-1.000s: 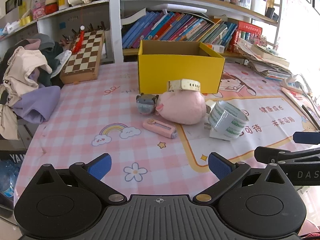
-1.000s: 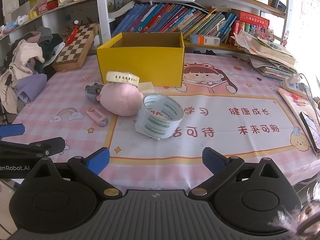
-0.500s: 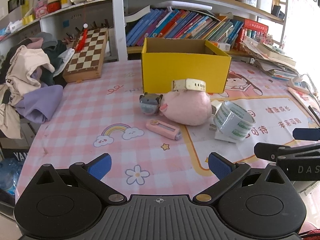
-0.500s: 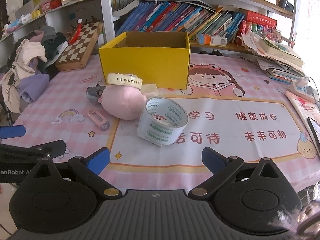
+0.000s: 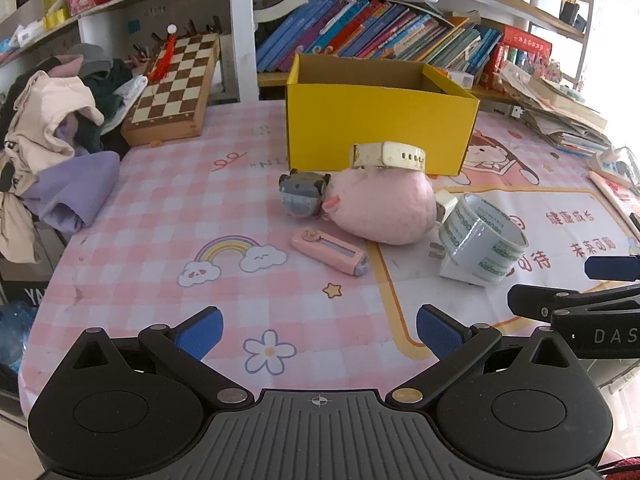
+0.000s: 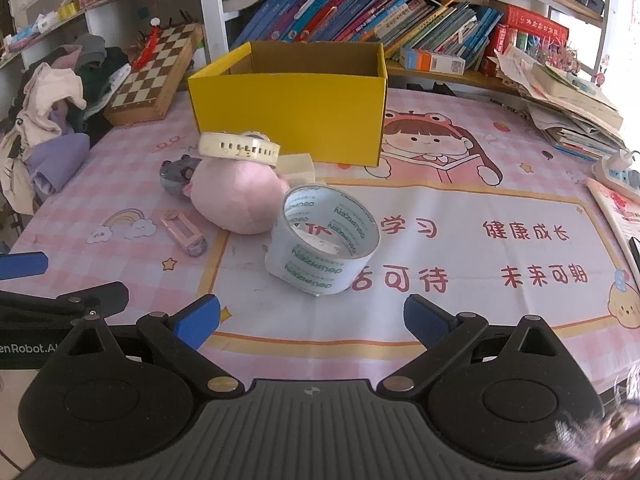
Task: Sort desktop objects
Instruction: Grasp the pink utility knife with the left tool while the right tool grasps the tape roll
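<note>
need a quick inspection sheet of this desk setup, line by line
surface: round table under a pink checked cartoon cloth.
job's things: open yellow box at the back; before it a pink plush with a white watch band on top, grey toy, pink cutter, tape roll propped on a white block.
clutter: chessboard and clothes pile on the left; paper stack on the right.
grippers: left gripper and right gripper both empty, jaws wide apart, short of the items.
cables: power strip at the right edge.
surroundings: bookshelf behind.
</note>
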`<state>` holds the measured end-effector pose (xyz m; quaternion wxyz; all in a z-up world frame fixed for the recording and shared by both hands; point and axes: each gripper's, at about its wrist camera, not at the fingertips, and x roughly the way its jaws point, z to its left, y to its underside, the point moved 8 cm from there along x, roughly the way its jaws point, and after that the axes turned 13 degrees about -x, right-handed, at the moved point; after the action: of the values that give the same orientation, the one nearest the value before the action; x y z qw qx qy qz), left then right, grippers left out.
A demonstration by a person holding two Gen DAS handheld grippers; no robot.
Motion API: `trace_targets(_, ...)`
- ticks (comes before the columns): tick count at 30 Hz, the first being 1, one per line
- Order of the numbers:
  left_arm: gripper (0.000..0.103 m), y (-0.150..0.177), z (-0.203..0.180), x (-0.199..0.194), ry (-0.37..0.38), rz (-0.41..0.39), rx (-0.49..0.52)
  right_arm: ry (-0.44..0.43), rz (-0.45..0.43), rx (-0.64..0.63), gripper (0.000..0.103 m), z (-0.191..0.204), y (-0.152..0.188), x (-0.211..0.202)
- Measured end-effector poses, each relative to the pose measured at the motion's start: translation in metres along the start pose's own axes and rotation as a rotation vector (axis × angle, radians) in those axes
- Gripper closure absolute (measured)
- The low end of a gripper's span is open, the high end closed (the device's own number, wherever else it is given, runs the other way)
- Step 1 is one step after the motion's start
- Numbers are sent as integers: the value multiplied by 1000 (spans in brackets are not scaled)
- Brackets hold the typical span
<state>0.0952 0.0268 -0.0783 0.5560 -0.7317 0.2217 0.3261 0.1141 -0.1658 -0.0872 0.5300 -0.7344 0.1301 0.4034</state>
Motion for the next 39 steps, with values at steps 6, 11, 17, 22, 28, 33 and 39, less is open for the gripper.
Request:
trace_targets(6, 0, -5, -1, 10, -9, 4, -14, -18, 19, -7, 3, -7, -7, 14)
trace_targets(11, 0, -12, -4, 18, -17, 4, -33, -38, 30, -7, 3, -16, -16, 26)
trace_targets(17, 0, -18, -5, 32, -37, 12, -78, -69, 52, -25, 3, -25, -28, 44)
trace_targets(22, 0, -21, -8, 45, -66, 19, -88, -104, 66, -64, 3, -26, -37, 58)
trace_targets(28, 1, -24, -10, 62, -116, 36, -96, -159, 90, -93, 3, -27, -45, 78)
trace_targets(33, 3, -26, -12, 77, -138, 52, -110, -196, 106, -117, 3, -29, -47, 89)
trace_targets(39, 4, -32, -17, 91, -162, 52, -107, -232, 116, -122, 6, -33, -48, 96)
